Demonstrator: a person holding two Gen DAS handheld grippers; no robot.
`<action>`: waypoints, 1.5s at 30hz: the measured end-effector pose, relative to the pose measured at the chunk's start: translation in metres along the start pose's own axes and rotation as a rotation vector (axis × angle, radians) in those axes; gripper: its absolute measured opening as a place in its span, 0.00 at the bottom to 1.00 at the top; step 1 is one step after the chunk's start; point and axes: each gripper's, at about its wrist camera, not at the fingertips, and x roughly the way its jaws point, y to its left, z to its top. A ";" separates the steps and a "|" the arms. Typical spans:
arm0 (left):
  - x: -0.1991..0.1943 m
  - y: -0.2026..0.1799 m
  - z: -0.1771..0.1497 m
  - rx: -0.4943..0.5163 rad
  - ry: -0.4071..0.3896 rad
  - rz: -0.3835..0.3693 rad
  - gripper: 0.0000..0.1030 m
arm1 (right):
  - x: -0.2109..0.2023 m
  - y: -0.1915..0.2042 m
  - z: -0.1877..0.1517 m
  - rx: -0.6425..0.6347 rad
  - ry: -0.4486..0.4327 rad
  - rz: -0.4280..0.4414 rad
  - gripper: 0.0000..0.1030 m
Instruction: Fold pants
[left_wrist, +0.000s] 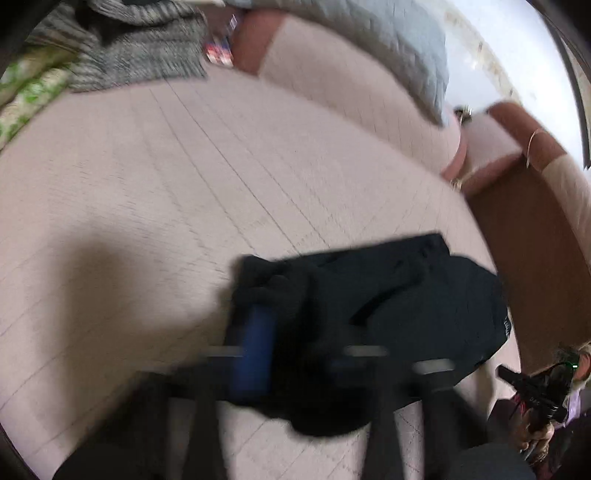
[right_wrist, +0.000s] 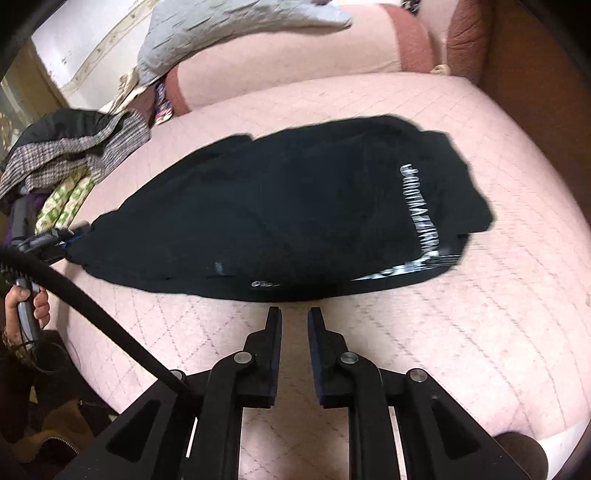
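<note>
Black pants (right_wrist: 288, 206) just beyond right claw (right_wrist: 294, 314), slightly spread; left claw (left_wrist: 280, 306) pinching pants edge.

Left wrist view smeared by motion blur throughout. Left gripper (left_wrist: 284, 295) fingertips lost in the black pants (left_wrist: 388, 295); one blue finger (left_wrist: 255, 354) shows, the other finger hidden by cloth, so the grip can't be read. Grey knit garment (left_wrist: 140, 48) upper left cut by the frame edge. Right wrist view: white lettering (right_wrist: 419, 206) on the pants blurred, unreadable. Hand (right_wrist: 26, 310) at left edge partly cropped.
</note>
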 end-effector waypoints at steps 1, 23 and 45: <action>0.001 -0.004 0.002 0.014 -0.010 0.012 0.07 | -0.005 -0.005 0.000 0.013 -0.016 -0.010 0.15; -0.059 -0.017 -0.032 -0.043 -0.165 0.128 0.48 | -0.003 -0.107 0.032 0.415 -0.137 -0.078 0.41; -0.035 -0.062 -0.032 0.055 -0.167 0.042 0.53 | -0.017 -0.126 0.004 0.547 -0.140 -0.234 0.25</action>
